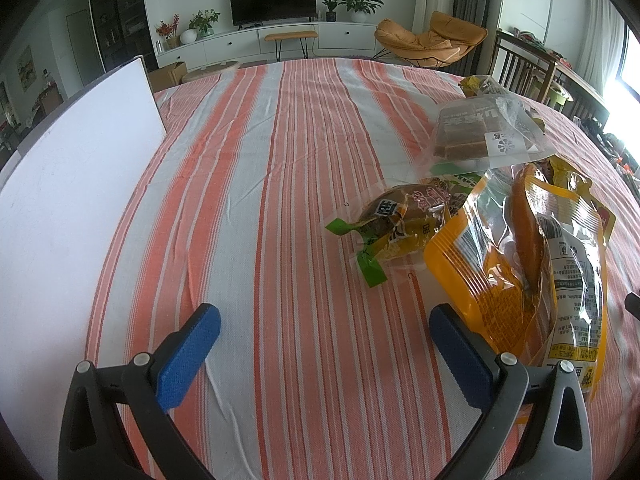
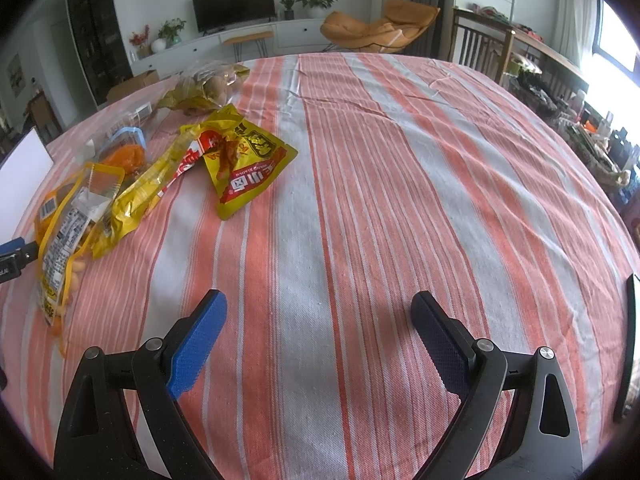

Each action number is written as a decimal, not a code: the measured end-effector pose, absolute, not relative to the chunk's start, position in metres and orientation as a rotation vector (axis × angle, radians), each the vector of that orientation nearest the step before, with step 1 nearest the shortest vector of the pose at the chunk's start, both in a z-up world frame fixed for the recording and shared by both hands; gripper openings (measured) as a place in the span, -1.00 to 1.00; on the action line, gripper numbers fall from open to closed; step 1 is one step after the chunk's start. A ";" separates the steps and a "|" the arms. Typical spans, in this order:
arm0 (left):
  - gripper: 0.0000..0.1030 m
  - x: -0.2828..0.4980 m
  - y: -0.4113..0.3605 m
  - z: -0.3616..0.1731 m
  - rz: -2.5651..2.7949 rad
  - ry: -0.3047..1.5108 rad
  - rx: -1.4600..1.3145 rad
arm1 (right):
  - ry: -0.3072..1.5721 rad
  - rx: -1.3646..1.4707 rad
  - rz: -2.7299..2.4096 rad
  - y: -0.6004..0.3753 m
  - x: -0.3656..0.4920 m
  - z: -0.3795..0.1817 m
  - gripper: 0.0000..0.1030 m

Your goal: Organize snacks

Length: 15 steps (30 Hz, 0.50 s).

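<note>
Snack packs lie in a loose heap on the striped tablecloth (image 1: 280, 160). In the left wrist view an orange-yellow pouch (image 1: 532, 256) lies just right of my left gripper (image 1: 324, 316), which is open with only cloth between its blue pads. Beyond it are a small green-ended pack (image 1: 404, 228) and a clear pack of brown blocks (image 1: 476, 128). The right wrist view has the heap on its left: a yellow-red packet (image 2: 248, 164), a long yellow wrapper (image 2: 136, 196), the orange-yellow pouch (image 2: 68, 224) and a clear bag of round pieces (image 2: 208, 84). My right gripper (image 2: 320, 304) is open over bare cloth.
A white board (image 1: 68, 200) stands upright along the table's left side. Chairs (image 1: 520, 64) and a cluttered side table (image 2: 560, 92) stand past the right edge. The striped cloth (image 2: 400, 160) stretches flat to the far edge in the right wrist view. A TV unit lines the back wall.
</note>
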<state>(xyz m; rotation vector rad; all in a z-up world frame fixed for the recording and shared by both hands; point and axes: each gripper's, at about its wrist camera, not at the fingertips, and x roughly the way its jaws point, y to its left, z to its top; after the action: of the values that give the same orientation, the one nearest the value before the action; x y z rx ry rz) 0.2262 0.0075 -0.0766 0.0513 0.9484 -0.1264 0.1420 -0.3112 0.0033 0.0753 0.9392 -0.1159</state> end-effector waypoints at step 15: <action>1.00 0.226 0.008 -0.077 -0.126 0.948 0.051 | 0.943 0.069 -0.122 -0.310 0.142 0.003 0.84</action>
<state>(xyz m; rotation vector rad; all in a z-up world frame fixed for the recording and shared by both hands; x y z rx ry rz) 0.2263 0.0075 -0.0767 0.0512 0.9482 -0.1263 0.1423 -0.3097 0.0027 0.0695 0.9426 -0.1215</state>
